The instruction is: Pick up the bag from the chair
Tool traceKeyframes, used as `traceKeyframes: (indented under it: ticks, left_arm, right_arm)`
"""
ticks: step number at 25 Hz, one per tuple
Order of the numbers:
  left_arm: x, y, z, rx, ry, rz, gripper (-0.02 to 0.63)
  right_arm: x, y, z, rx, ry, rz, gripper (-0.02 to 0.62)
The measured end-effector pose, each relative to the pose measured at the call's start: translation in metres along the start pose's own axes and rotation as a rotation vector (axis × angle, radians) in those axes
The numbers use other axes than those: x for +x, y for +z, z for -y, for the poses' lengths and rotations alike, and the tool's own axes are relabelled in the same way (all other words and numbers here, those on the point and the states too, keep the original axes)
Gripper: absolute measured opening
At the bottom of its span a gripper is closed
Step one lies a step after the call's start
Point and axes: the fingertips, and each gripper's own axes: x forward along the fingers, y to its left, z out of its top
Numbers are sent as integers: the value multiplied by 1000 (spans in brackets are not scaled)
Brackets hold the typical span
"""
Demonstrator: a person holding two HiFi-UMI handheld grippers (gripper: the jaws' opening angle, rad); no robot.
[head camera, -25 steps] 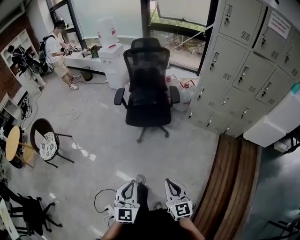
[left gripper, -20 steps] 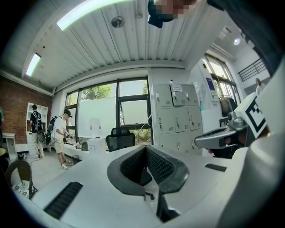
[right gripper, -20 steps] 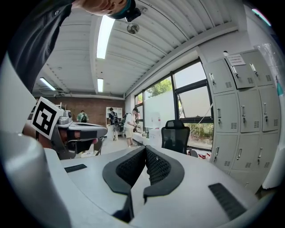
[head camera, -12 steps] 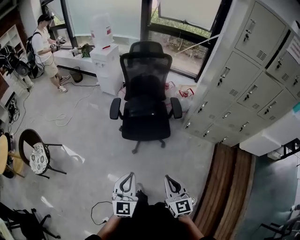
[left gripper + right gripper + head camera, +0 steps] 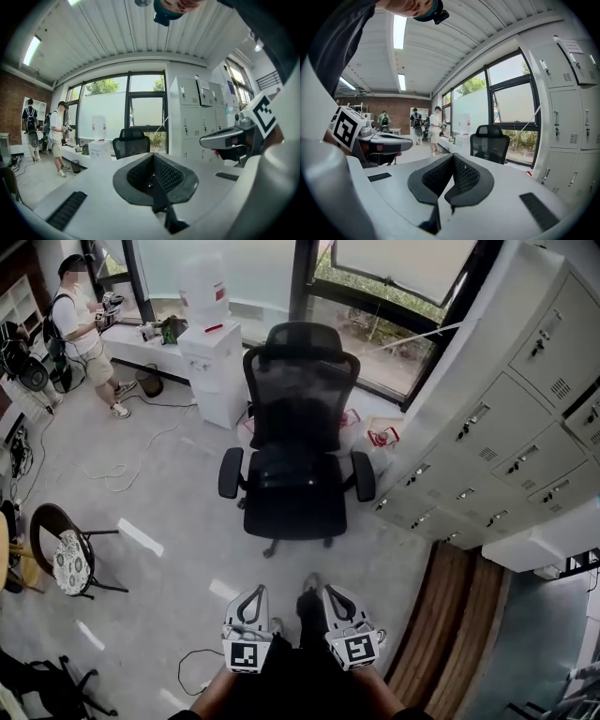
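A black mesh office chair (image 5: 294, 442) stands in the middle of the head view, facing me; it also shows far off in the left gripper view as the chair (image 5: 130, 142) and in the right gripper view as the chair (image 5: 489, 143). On its seat lies a dark shape (image 5: 292, 472); black on black, I cannot tell whether it is the bag. My left gripper (image 5: 252, 594) and right gripper (image 5: 331, 596) are held low in front of my body, well short of the chair. Both are shut with nothing between the pads (image 5: 161, 172) (image 5: 461, 174).
Grey lockers (image 5: 525, 409) line the right wall, with a wooden bench (image 5: 464, 615) before them. A white water dispenser (image 5: 214, 352) and white bags with red handles (image 5: 375, 442) flank the chair. A person (image 5: 80, 320) stands at back left. A small cushioned chair (image 5: 66, 559) and floor cables (image 5: 192, 662) lie left.
The view has moved forward, so the chair looks nearer and more central. Both grippers stay shut in the same low place.
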Motion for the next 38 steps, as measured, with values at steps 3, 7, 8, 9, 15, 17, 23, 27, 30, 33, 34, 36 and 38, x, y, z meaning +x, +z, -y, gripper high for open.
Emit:
traceKeyframes:
  ticks: [3,7,8,9,15,17,23,27,30,33,34,36,38]
  left_arm:
    - [35,-2,-12,21,28,-22,-1]
    - [92,-1,-26,65,71,-54,0]
    - [107,0,-28,71,83,-59,-2]
    - [121,1,-30,69,95,-61,-1]
    - [181,-4,-46,112,129,-108,-1]
    - [197,-10,-51,135,114,-128,0]
    - [252,-53,-79,204,91,-217,0]
    - [285,-90,-95,272,38,-281,0]
    - [307,-119,-102,258,-22,-326,5]
    - [325,-143,-111,269,-69,-366,48]
    - [331,-152,-114,279,-80,-382,102]
    - [342,-172,-119,295,-95,-412,123]
    - [354,-192,-121,312,-110,-433,128]
  right_arm:
    - [33,2,31,-10,7,1,0]
    - [82,2,76,9,32,-10,0]
    - [95,3,85,4,50,-17,0]
    - [107,4,95,-5,66,-26,0]
    - [169,-11,140,-68,106,-97,0]
    - [187,-18,149,-103,112,-124,0]
    - [243,-44,170,-200,104,-200,2]
    - [283,-66,178,-269,100,-256,2]
    - [311,-94,184,-323,103,-316,2]
    - [336,-124,189,-350,100,-377,3]
    - [344,-134,189,-362,105,-398,5]
    - [358,-156,190,-388,117,-440,35]
    - [371,-179,192,-411,124,-475,64]
